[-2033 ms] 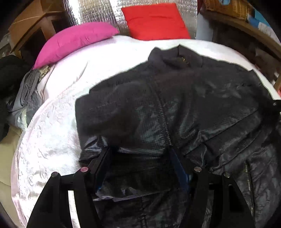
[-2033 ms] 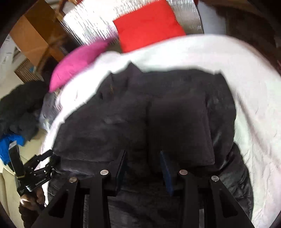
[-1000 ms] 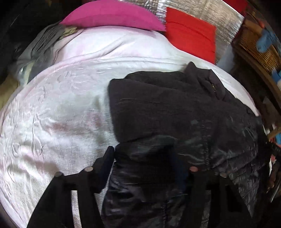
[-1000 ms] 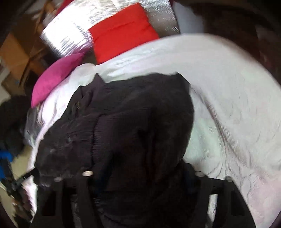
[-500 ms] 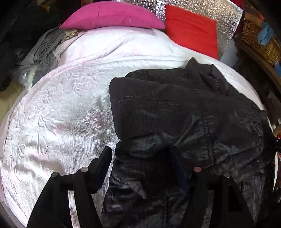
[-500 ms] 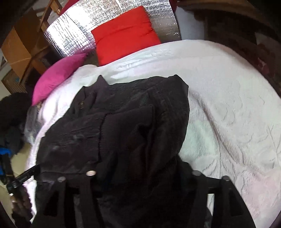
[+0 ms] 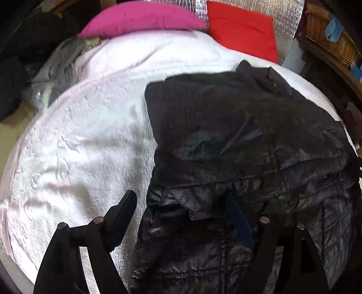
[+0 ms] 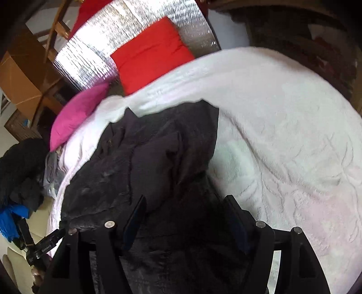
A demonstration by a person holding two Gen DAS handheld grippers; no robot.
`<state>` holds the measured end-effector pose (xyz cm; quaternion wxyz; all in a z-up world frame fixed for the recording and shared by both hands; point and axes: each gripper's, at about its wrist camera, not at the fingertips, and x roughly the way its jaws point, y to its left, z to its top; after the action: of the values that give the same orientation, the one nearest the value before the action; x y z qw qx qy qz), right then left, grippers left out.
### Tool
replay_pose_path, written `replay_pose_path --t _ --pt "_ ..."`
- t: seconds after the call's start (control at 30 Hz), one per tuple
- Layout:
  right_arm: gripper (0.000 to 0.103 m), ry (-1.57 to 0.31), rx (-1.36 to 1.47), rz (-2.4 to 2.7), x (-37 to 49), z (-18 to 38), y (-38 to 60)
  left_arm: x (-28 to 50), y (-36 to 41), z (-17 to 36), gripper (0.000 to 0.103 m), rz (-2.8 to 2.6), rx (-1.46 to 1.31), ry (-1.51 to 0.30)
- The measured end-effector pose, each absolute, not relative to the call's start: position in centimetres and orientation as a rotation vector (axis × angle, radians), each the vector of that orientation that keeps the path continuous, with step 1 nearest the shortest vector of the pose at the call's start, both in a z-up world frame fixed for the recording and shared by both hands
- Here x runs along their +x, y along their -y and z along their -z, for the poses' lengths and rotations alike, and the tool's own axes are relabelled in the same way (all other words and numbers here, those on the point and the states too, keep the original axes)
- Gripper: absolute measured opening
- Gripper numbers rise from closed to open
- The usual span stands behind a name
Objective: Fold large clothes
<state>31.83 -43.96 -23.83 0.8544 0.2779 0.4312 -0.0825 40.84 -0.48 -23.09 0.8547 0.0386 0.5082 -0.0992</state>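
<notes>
A large black jacket (image 7: 237,140) lies on the white bedspread (image 7: 86,140), its left and right sides folded in over the middle and its collar (image 7: 264,74) toward the pillows. My left gripper (image 7: 181,199) hangs over the jacket's lower left edge with its jaws opening. One finger is above the bedspread, the other above the shiny lining, and neither presses on cloth. In the right wrist view the jacket (image 8: 153,158) fills the left half. My right gripper (image 8: 185,201) is over its lower right part, jaws opening, with fabric under the gap and no grip.
A pink pillow (image 7: 140,18) and a red pillow (image 7: 242,29) lean on a silver foil panel (image 8: 126,38) at the head of the bed. Dark and grey clothes (image 7: 45,67) are piled at the left, and a wicker basket (image 7: 328,31) stands far right. White bedspread (image 8: 294,135) lies beyond the jacket's right edge.
Both side panels of the jacket have been brought in over the middle, so it lies narrower. Both grippers have let go of the cloth and their jaws stand wider.
</notes>
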Motion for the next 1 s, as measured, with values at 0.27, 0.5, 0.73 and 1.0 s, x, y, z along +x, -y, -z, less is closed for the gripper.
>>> replay_pose_path --t 0.27,0.5,0.73,1.0 --pt "0.049 -0.897 0.409 0.126 32.9 23.0 40.6 41.9 2.2 23.1 0.081 0.201 0.191 -1.013" --pt "0.055 -1.019 0.465 0.109 34.1 25.4 42.3 42.4 2.4 23.4 0.083 0.212 0.200 -1.025" --pt "0.076 -0.891 0.578 0.076 33.9 23.0 45.3 41.1 -0.1 19.1 0.083 0.343 0.070 -0.941" --pt "0.082 -0.860 0.721 0.140 37.0 25.8 46.8 46.2 -0.7 21.9 0.086 0.194 0.007 -1.001"
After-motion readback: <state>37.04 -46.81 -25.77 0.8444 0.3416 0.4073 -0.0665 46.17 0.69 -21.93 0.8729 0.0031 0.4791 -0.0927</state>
